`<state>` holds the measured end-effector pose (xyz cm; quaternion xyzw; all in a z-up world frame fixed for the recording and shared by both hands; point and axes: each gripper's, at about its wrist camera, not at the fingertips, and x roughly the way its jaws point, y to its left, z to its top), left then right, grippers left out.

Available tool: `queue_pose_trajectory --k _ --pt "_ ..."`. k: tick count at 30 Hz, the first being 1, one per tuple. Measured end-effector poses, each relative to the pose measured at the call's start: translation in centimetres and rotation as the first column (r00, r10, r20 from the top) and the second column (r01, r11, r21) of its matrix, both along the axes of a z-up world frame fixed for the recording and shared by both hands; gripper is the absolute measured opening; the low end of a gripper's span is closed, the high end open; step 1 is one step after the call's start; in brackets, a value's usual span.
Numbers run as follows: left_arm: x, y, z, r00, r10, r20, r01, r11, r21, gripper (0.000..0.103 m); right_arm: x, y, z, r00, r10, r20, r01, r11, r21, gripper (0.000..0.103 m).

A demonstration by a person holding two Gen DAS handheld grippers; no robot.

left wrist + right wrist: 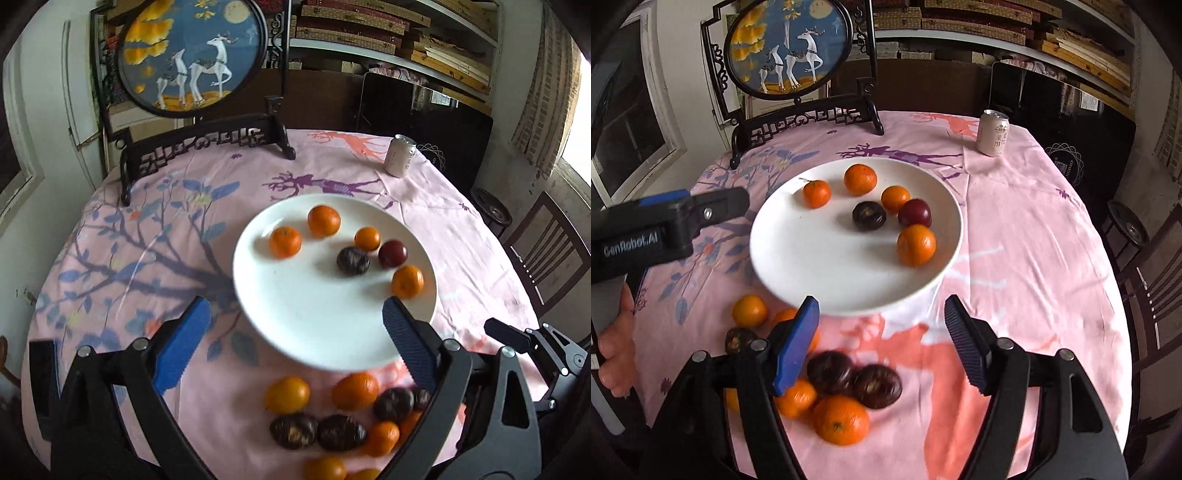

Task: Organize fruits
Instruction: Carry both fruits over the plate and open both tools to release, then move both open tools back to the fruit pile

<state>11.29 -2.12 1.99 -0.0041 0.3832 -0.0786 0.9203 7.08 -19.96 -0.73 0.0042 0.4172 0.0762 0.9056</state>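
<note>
A white plate (pixel 317 332) (pixel 812 266) sits mid-table holding several oranges (pixel 284 242) (pixel 916 245), a dark wrinkled fruit (pixel 352 261) (pixel 868 216) and a red plum (pixel 392 253) (pixel 915 213). A loose pile of oranges (pixel 355 391) (pixel 840 419) and dark fruits (pixel 341 432) (pixel 877 386) lies on the cloth in front of the plate. My left gripper (pixel 295 321) is open and empty above the plate's near edge. My right gripper (pixel 881 317) is open and empty above the pile and the plate's near rim. The left gripper also shows at the left of the right wrist view (pixel 665 221).
A pale drink can (pixel 400 155) (pixel 993 133) stands at the far right of the pink tablecloth. A round deer screen on a black carved stand (pixel 207 144) (pixel 805 118) stands at the far left. A wooden chair (pixel 546 254) is beside the table's right edge.
</note>
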Motion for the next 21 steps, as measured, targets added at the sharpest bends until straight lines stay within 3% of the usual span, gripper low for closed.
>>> queue_pose_trajectory --k 4,7,15,21 --pt "-4.8 1.4 -2.8 0.999 0.032 -0.026 -0.032 0.999 -0.003 0.096 -3.1 0.9 -0.5 1.000 0.011 -0.023 -0.010 0.999 0.045 0.071" --pt "-6.6 2.0 -4.1 0.998 0.037 -0.046 -0.036 0.999 0.015 0.096 -4.0 1.6 -0.4 1.000 0.011 -0.024 -0.010 1.000 0.029 0.071" --pt "-7.9 3.6 -4.8 0.995 0.079 -0.067 -0.079 0.997 -0.001 0.096 -5.0 1.7 -0.2 1.000 0.001 -0.019 0.000 0.999 0.034 0.071" --pt "-9.2 3.9 -5.6 0.995 0.080 -0.063 -0.078 0.996 0.029 0.096 -7.4 1.5 -1.8 0.999 0.038 -0.038 -0.038 0.999 0.007 0.071"
